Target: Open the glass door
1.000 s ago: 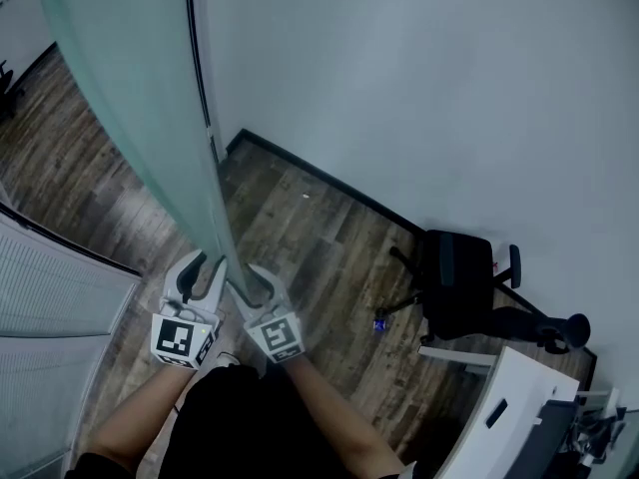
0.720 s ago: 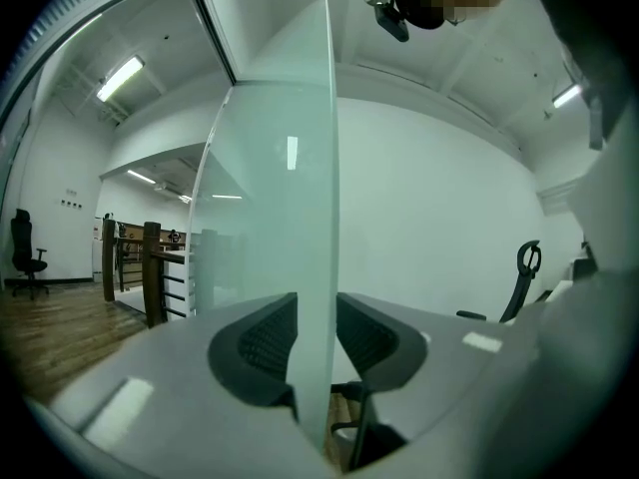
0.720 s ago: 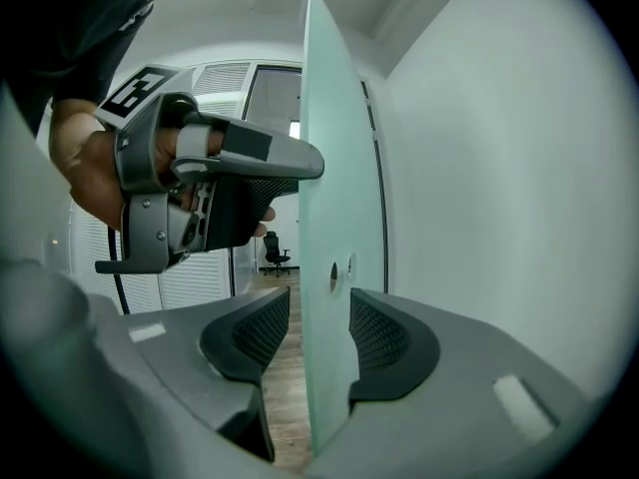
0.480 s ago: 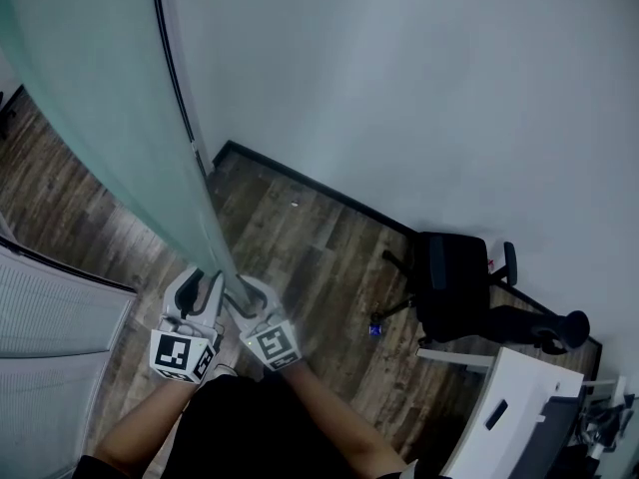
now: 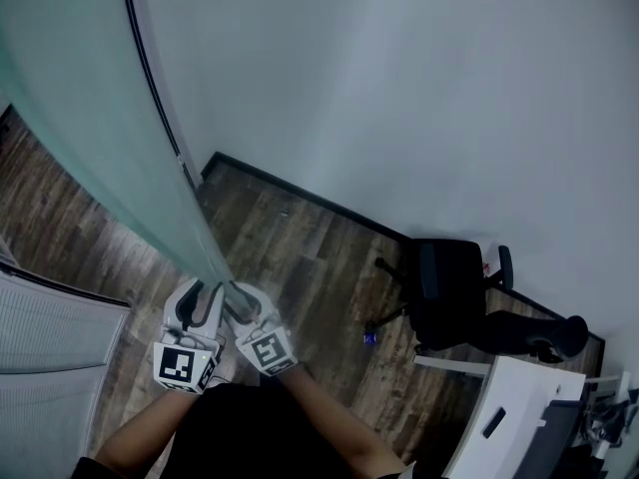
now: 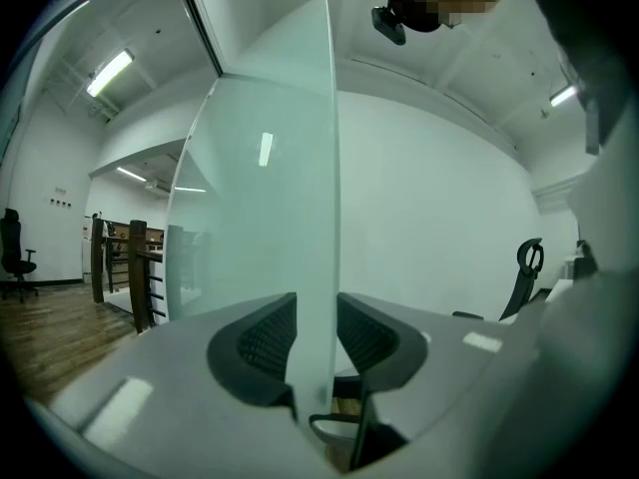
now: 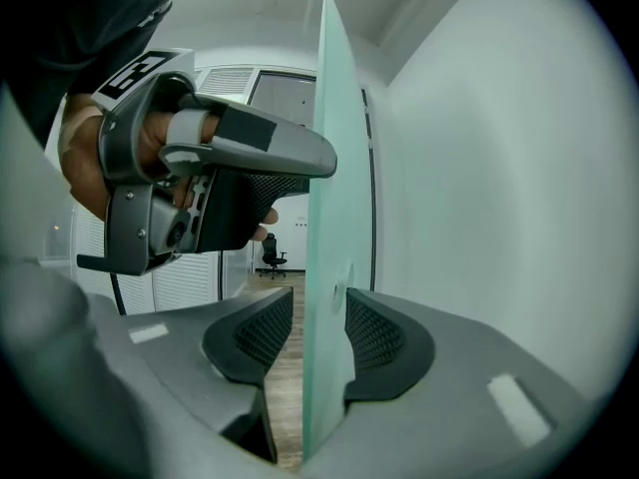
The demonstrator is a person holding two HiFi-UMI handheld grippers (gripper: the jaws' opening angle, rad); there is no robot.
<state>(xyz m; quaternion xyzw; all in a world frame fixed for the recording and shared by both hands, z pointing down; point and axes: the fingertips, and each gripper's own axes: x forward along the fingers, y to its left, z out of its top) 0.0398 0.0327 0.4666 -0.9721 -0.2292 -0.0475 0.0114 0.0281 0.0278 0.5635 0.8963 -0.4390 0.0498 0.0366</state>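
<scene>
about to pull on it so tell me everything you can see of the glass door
The glass door is a tall frosted pane, pale green, smooth, with a bare unframed edge. It stands upright over the wood floor, its edge clear of the white wall. The left gripper is clamped on that edge; the right gripper straddles it too, jaws just closing, one pad touching, the other with a gap.

You wear a black top [image 5: 240, 429], forearms bare. Your left gripper [image 5: 200, 292] and right gripper [image 5: 248, 302] are pale grey, rounded shells. Black ribbed pads [image 6: 262, 342] line the inside of their jaws. Each gripper carries a white cube [image 5: 184, 364] printed with black square markers.
</scene>
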